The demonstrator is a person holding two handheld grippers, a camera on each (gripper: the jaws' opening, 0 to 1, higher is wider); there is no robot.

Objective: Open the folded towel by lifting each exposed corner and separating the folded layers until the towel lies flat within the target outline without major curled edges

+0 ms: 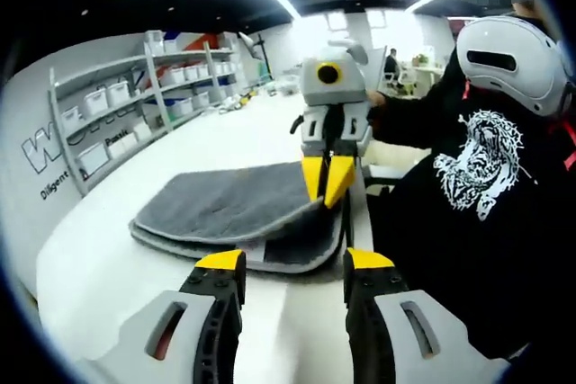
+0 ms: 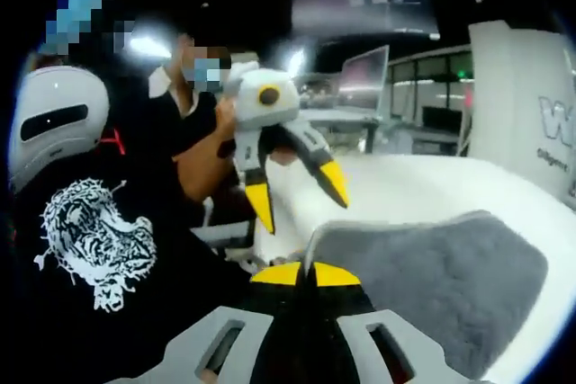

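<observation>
The grey towel (image 1: 229, 209) lies folded on the white table (image 1: 108, 258), its layers stacked, with one near corner raised off the stack. That corner is pinched between the closed yellow tips of the right gripper (image 1: 326, 179), which comes down onto it from above in the left gripper view; in the right gripper view the same gripper (image 2: 304, 273) shows its tips pressed together on the towel's pale hem (image 2: 378, 227), the grey cloth spreading away beyond.

Risk, as judged: the grip sits at the very edge of the hem, so a quick pull may let the cloth slip free and fall back folded. The tips may also hold more than one layer, which cannot be told here; the fold would then travel as a whole instead of separating. A low drag may curl the far edge.

The left gripper (image 1: 290, 263) has its jaws apart with nothing between them, level and just short of the towel's near edge. In the right gripper view it (image 2: 297, 188) hangs above the table, tips pointing down and spread wide. No target outline can be made out on the table.
</observation>
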